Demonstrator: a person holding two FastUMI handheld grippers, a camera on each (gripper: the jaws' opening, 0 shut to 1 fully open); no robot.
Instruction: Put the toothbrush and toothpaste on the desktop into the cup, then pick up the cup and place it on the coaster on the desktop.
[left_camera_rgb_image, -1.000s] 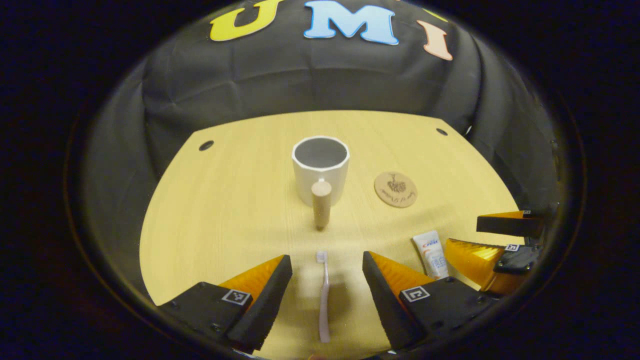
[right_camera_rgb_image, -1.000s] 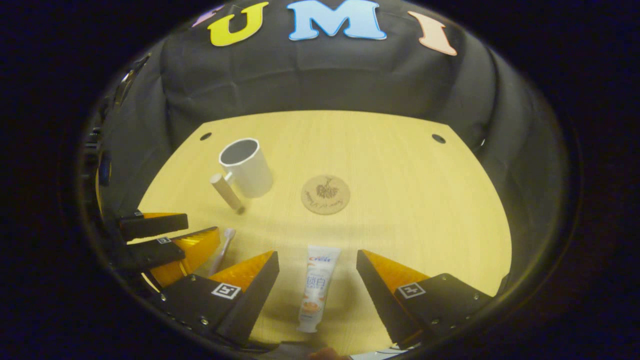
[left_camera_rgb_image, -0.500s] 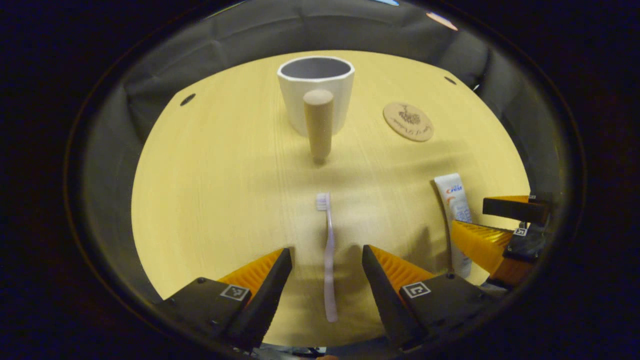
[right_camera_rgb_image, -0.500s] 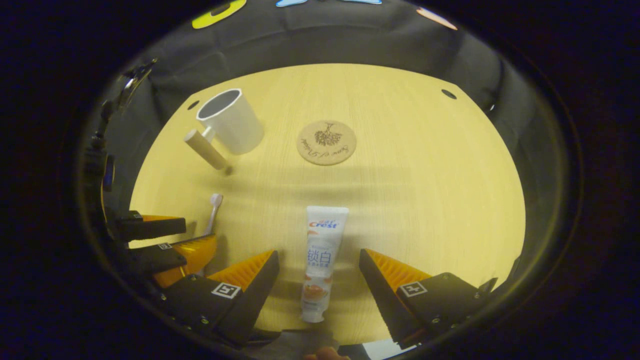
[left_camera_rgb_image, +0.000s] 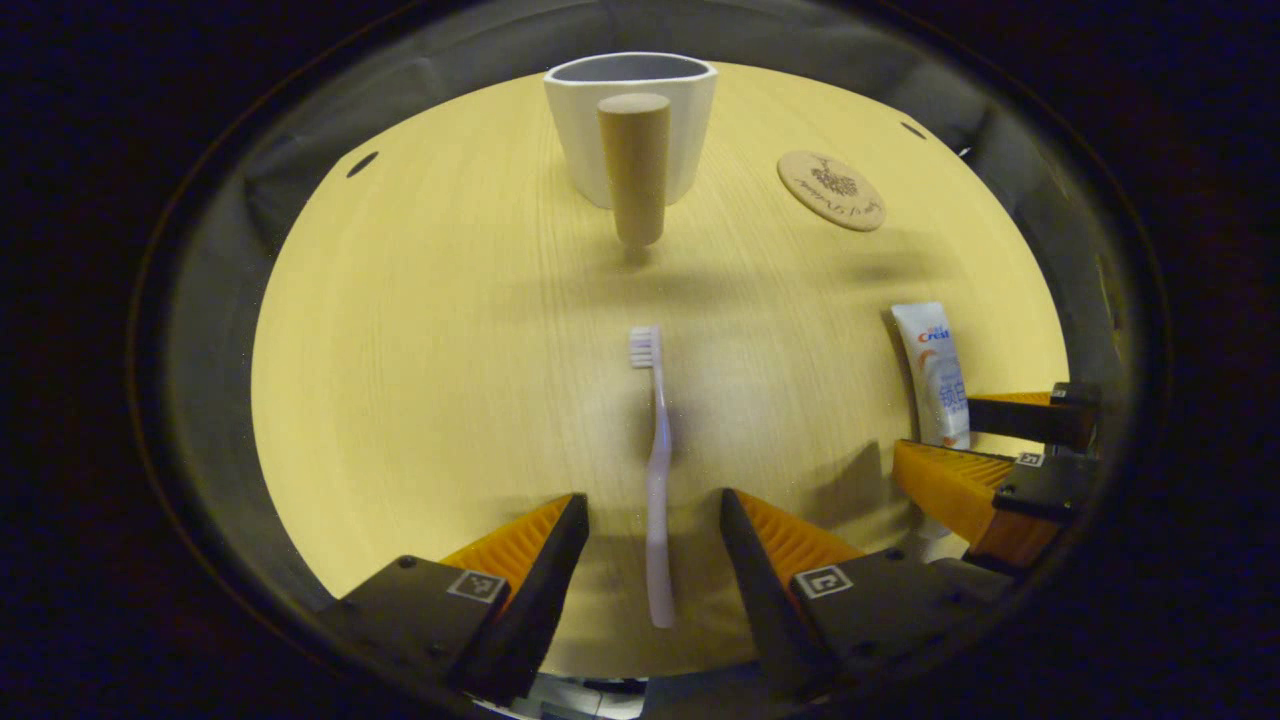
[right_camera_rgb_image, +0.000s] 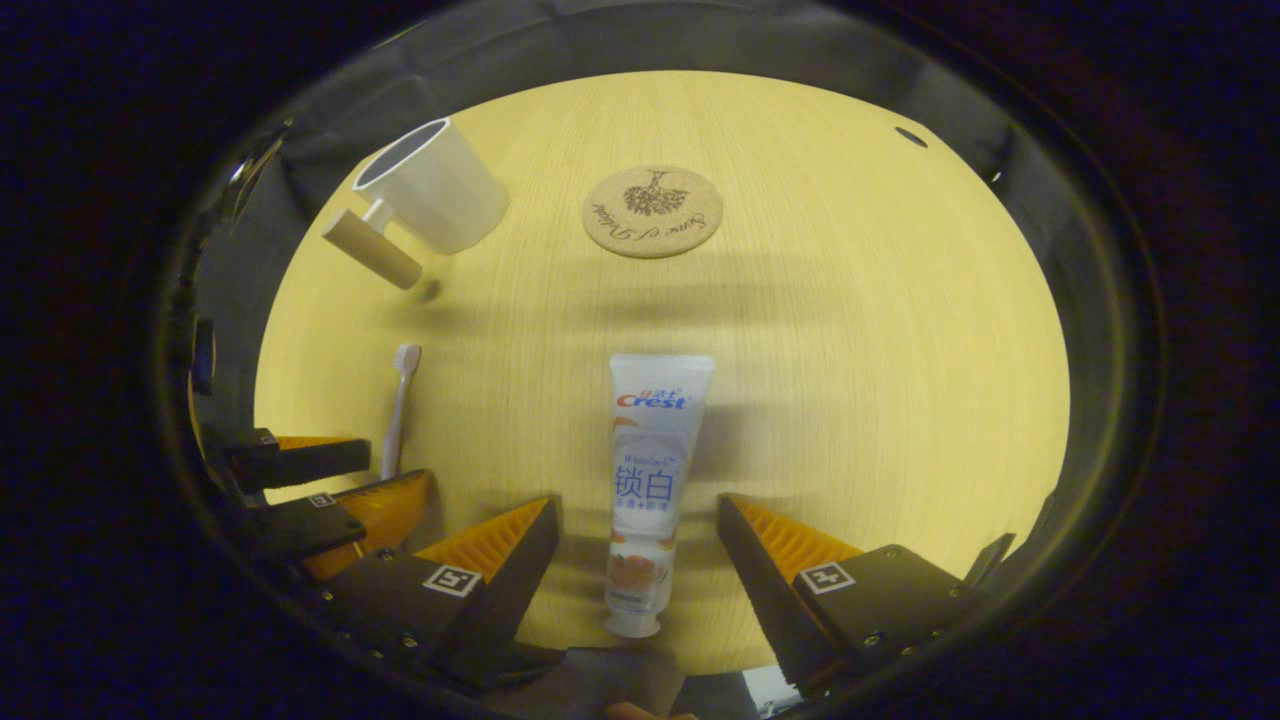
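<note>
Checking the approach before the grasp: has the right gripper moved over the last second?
Yes. The right gripper has come down and forward along the toothpaste, whose tube now reaches deeper between its open fingers.

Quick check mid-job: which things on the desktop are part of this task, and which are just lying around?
Task things: toothbrush, toothpaste, cup, coaster, both open hand-held grippers: left, right.
Lying about: nothing else; just the desktop and two holes at its far corners.

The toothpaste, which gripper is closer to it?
Right. The toothpaste lies between the open fingers of the right gripper; the left gripper straddles the toothbrush, off to the side.
</note>
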